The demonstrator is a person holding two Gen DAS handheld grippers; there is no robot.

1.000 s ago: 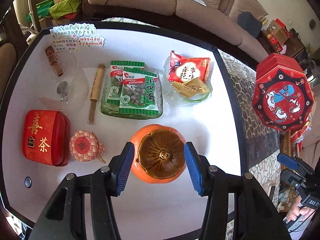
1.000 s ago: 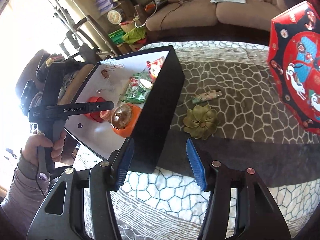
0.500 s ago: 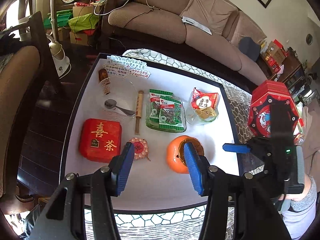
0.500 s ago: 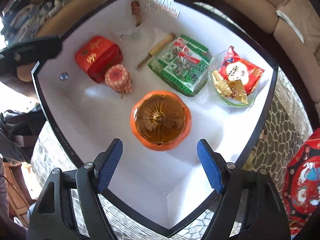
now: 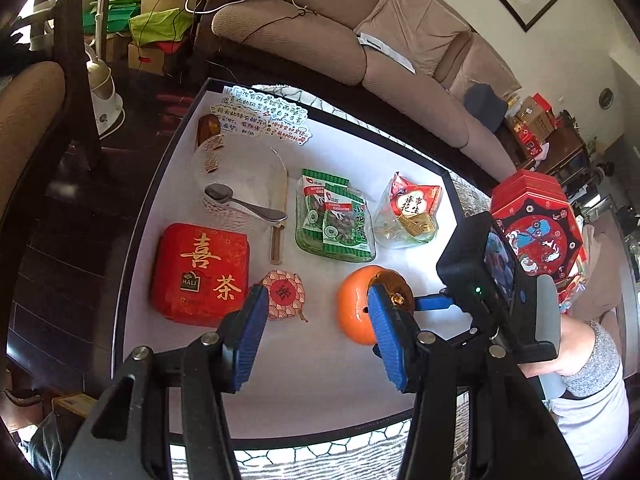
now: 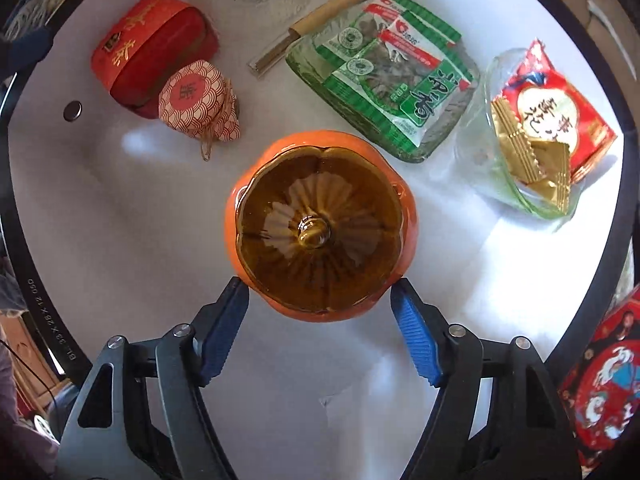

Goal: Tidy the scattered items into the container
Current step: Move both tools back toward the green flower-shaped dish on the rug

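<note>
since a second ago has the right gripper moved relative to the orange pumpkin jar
Yes. The right gripper swung from outside the box wall to above the orange pumpkin jar, jaws just opened, straddling it.

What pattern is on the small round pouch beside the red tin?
The small round pouch has red wave-scale arcs on white, with a red centre circle; clearest in the right wrist view.

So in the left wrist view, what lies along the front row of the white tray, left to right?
Red rectangular tea tin → small round red-and-white patterned paper pouch → orange persimmon-shaped ceramic jar → right gripper.
</note>
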